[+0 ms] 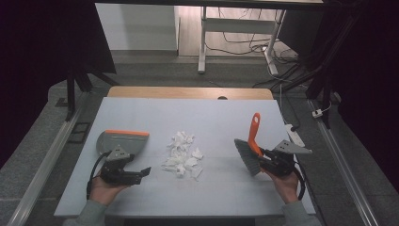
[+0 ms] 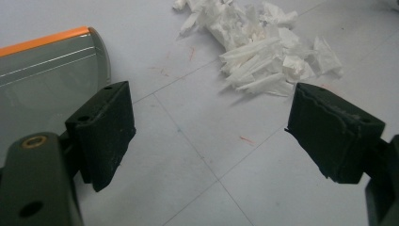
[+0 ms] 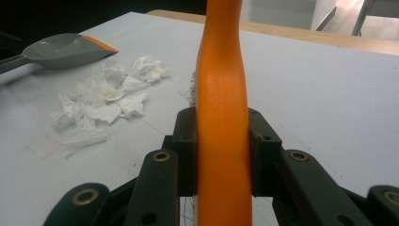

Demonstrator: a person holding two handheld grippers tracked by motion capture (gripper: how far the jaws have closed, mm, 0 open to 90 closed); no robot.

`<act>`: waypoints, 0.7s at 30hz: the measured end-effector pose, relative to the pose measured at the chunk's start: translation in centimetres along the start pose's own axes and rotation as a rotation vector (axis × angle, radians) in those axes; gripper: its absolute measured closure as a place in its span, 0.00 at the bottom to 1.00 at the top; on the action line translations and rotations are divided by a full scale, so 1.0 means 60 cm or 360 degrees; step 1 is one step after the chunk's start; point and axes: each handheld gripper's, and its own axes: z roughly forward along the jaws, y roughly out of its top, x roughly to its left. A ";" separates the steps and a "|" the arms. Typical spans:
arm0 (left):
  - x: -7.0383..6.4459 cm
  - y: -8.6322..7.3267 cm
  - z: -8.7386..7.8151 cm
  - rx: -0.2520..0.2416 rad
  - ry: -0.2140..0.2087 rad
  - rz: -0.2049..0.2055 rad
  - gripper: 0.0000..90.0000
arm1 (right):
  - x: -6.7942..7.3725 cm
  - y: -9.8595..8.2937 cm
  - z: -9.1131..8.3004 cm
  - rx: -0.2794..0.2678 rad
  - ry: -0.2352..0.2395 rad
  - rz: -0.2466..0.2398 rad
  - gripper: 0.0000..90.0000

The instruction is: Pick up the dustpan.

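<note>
Right gripper [image 3: 221,155] clamped on stiff orange brush handle [image 3: 221,94]; left gripper [image 2: 207,136] gaping wide, empty. At ten o'clock from brush: paper scraps [image 1: 182,155] (feather-light, probably scatter-prone). Dustpan [image 1: 123,141] beyond.

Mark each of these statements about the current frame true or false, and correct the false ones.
1. The right hand-held gripper is shut on the brush's orange handle. True.
2. The left hand-held gripper is clamped on the dustpan. False: its jaws stand wide open with nothing between them; the dustpan lies beside it on the table.
3. The torn paper scraps lie on the table between the dustpan and the brush. True.
4. The paper scraps are already inside the dustpan. False: they sit in a loose pile on the white tabletop, apart from the dustpan.
5. The dustpan has an orange strip along one edge. True.
</note>
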 end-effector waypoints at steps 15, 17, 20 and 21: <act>0.000 0.005 -0.001 0.0028 -0.0065 0.0004 0.18 | 0.006 0.002 -0.002 -0.0018 0.0014 -0.0022 0.77; -0.001 0.007 0.000 0.0032 -0.0056 0.0000 0.18 | 0.007 0.002 -0.003 -0.0017 0.0005 -0.0024 0.77; -0.003 0.009 0.002 0.0043 -0.0047 0.0007 0.18 | 0.006 0.001 -0.002 -0.0009 0.0004 -0.0027 0.77; -0.004 0.011 0.002 0.0046 -0.0047 0.0009 0.18 | 0.006 0.001 -0.002 -0.0008 0.0003 -0.0028 0.77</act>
